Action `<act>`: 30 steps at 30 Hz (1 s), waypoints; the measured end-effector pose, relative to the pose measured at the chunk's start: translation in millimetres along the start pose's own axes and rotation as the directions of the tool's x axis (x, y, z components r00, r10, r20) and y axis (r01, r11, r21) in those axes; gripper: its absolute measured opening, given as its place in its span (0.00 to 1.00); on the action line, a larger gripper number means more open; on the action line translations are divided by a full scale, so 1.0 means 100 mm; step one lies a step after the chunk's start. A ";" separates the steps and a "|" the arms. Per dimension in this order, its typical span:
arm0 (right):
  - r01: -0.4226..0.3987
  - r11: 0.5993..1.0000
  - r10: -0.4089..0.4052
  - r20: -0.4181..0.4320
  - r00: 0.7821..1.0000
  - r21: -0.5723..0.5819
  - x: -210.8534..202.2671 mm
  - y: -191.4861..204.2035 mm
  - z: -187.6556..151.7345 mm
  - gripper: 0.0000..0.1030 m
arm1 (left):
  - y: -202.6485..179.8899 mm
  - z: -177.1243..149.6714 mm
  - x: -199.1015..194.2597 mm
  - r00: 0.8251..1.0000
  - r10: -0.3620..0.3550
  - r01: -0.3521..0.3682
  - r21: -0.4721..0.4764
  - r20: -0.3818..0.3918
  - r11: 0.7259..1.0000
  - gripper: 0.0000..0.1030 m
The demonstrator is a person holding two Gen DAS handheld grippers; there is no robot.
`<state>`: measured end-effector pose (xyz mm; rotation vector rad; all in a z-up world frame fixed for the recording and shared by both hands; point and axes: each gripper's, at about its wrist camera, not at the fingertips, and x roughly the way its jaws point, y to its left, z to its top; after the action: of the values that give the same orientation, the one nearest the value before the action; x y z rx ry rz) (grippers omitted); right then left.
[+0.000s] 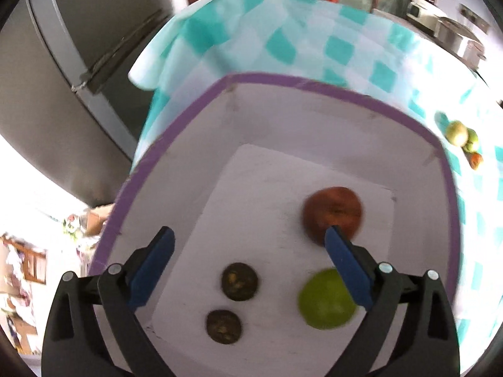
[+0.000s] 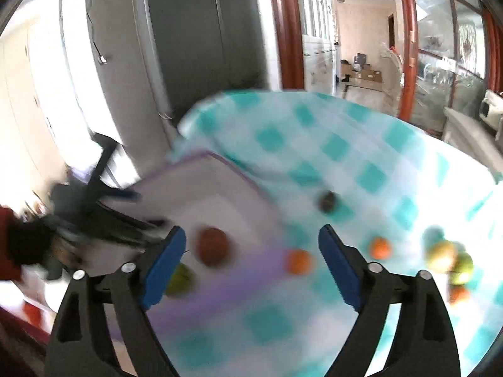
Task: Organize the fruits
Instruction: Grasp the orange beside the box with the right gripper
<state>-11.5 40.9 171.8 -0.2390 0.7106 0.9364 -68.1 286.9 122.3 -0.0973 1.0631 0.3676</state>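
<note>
Fruit sits in the white purple-rimmed box (image 1: 314, 113): a reddish apple (image 1: 333, 213), a green one (image 1: 323, 301), two dark ones (image 1: 240, 281) near. Left gripper (image 1: 248, 235) and right gripper (image 2: 251, 235) gape, holding nothing. Oranges (image 2: 298, 260) lie on the checked tablecloth (image 2: 345, 144).

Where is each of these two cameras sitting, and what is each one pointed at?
Left wrist view: sits on the left gripper, looking steeply down into the white bin with fruit; both blue jaws show, open.
Right wrist view: sits on the right gripper, looking across the checked tablecloth at scattered fruit; its jaws show, open, with the other gripper's arm at left.
Shared: the bin, the reddish-brown fruit and the tablecloth.
</note>
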 end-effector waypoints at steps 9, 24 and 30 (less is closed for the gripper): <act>0.001 0.989 -0.036 -0.234 0.972 -0.146 1.12 -0.57 -0.53 0.71 | 0.01 -0.51 -1.07 0.955 0.064 -0.049 -0.059 0.289 0.997 0.98; -0.058 0.993 0.043 -0.142 0.989 -0.103 1.68 -0.67 -0.40 0.68 | 0.54 -0.64 -1.08 0.934 0.202 -0.145 -0.204 0.295 0.968 0.98; -0.074 0.993 0.057 -0.184 0.981 -0.087 1.92 -0.77 -0.28 0.66 | 0.57 -0.22 -0.94 0.942 0.125 -0.072 -0.176 0.313 0.982 0.98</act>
<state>112.2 108.1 17.3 -0.3894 0.8469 1.0203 -146.6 311.7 199.2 -0.1248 0.7134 0.5420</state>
